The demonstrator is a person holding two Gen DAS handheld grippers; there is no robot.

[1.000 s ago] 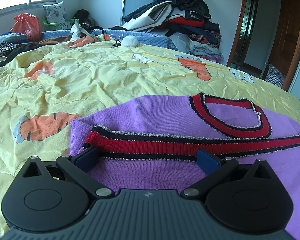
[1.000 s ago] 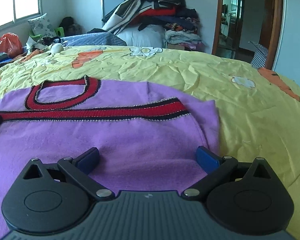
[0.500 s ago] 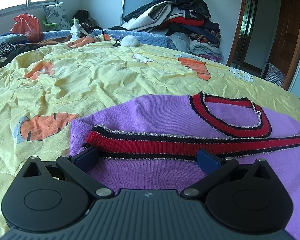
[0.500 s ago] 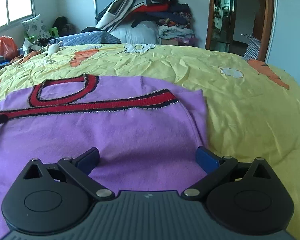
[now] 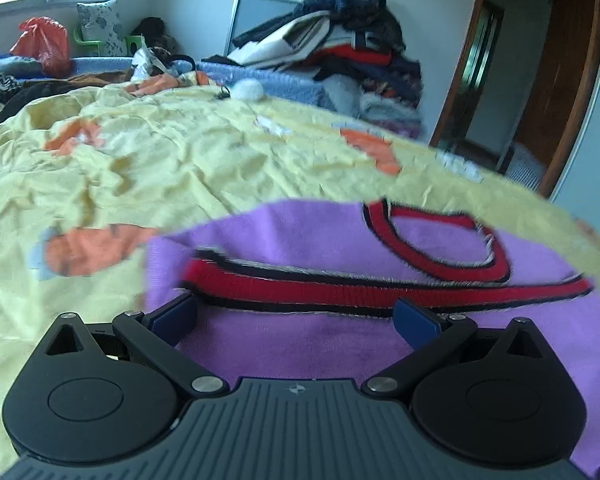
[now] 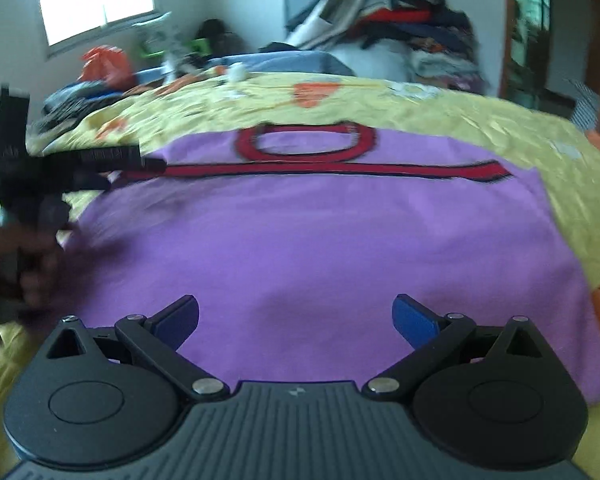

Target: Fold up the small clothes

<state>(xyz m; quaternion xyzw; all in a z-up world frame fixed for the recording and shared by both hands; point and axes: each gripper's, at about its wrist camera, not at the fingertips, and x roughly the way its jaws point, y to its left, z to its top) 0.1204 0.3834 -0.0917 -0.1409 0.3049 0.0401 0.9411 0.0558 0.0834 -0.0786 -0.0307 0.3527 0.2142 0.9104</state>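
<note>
The left gripper [image 5: 296, 314] has its jaws spread wide over the purple sweater [image 5: 300, 344], and holds nothing; its blue fingertips [image 5: 414, 318] are just beside the red band [image 5: 340, 284]. The right gripper [image 6: 296, 316] is also wide open and empty, above the sweater's near part. The yellow bedsheet [image 5: 180, 152] lies under the sweater, which is spread flat on it. Beyond the sweater a pile of clothes [image 5: 340, 52] stands by the wall. The red collar [image 6: 306, 142] is at the sweater's far edge.

Open yellow bedspread [image 5: 204, 168] around purple sweater [image 6: 320, 240]
</note>
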